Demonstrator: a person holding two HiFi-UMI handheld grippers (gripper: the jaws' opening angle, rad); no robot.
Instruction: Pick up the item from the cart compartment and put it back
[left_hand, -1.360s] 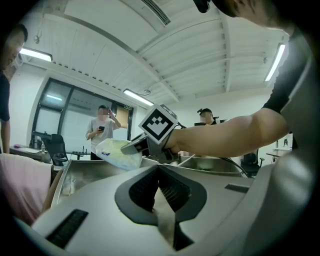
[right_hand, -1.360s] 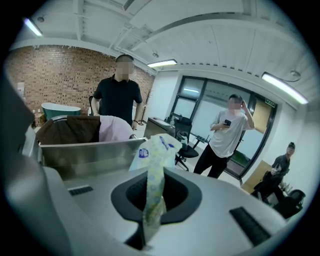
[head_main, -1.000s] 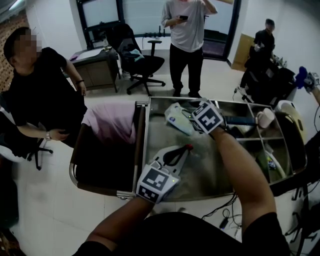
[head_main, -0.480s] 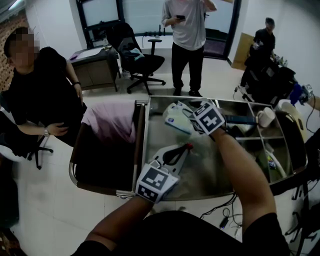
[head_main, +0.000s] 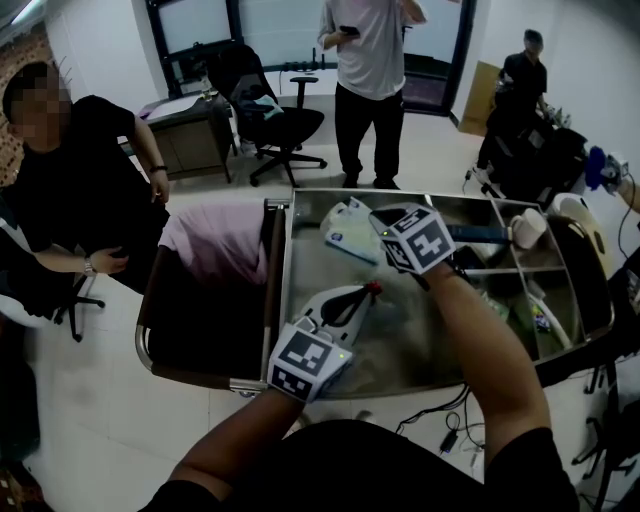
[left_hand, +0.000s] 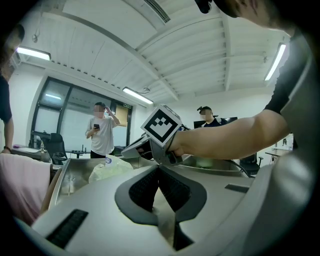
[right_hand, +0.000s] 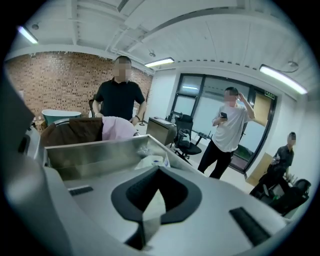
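Left gripper (left_hand: 159, 168) is closed, empty; right gripper (right_hand: 159, 170) has just been clamped at the bag (head_main: 342, 232). Any pinch is hidden by its tips.

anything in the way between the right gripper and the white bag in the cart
Nothing visible. The right gripper is at the edge of the white bag; its jaws have just been closing, and whether they pinch the bag is unclear.

In the cart (head_main: 284, 272), a plastic bag (head_main: 345, 232) lies far in the big compartment (head_main: 400, 335); small compartments (head_main: 505, 288) lie right, a cloth-draped bin (head_main: 205, 310) left, an office chair (head_main: 280, 125) behind
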